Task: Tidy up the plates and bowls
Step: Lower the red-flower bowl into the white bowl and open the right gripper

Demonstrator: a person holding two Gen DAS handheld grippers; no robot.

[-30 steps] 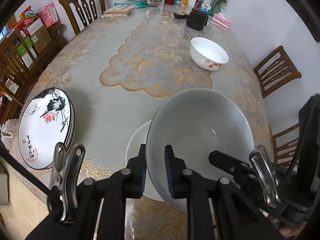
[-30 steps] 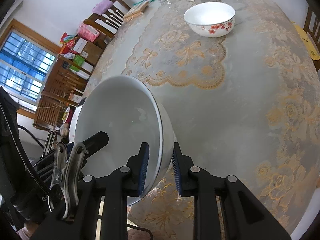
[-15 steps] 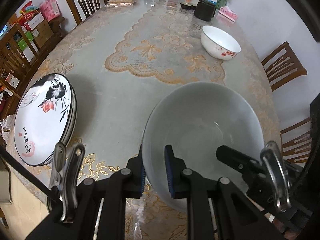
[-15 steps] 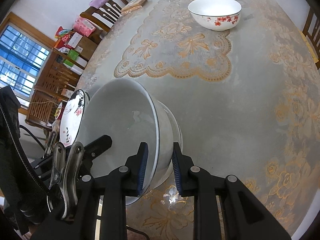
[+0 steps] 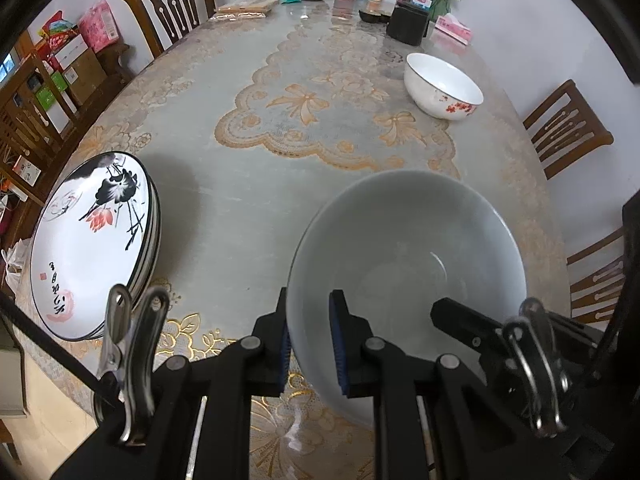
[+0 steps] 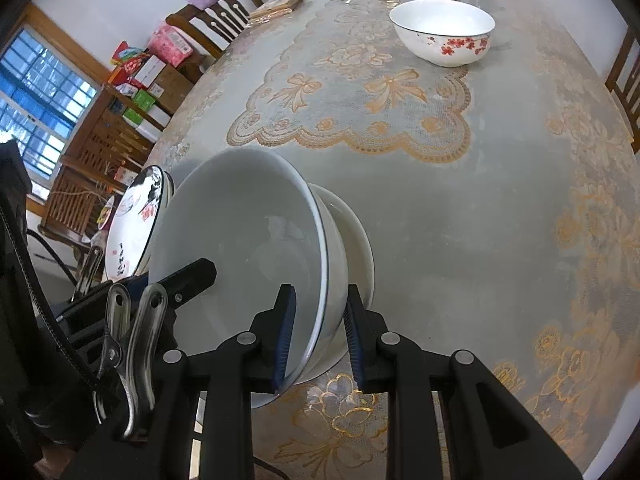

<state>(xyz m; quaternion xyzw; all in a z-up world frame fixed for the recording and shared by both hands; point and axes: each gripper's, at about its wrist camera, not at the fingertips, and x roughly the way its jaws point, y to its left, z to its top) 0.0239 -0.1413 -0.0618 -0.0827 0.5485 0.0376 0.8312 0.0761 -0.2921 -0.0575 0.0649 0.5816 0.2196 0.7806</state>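
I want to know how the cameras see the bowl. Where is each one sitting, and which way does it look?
Left wrist: sits on the left hand-held gripper, looking steeply down its fingers at the big white bowl and the stack of painted plates; the right hand-held gripper shows too.
Right wrist: sits on the right hand-held gripper, looking down across the table; the left one shows.
Shared: the big bowl, the plates, the red-flowered bowl.

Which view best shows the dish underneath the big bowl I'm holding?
The right wrist view: the lower dish sticks out past the big bowl, so its rim and side show. In the left wrist view the big bowl covers it completely.
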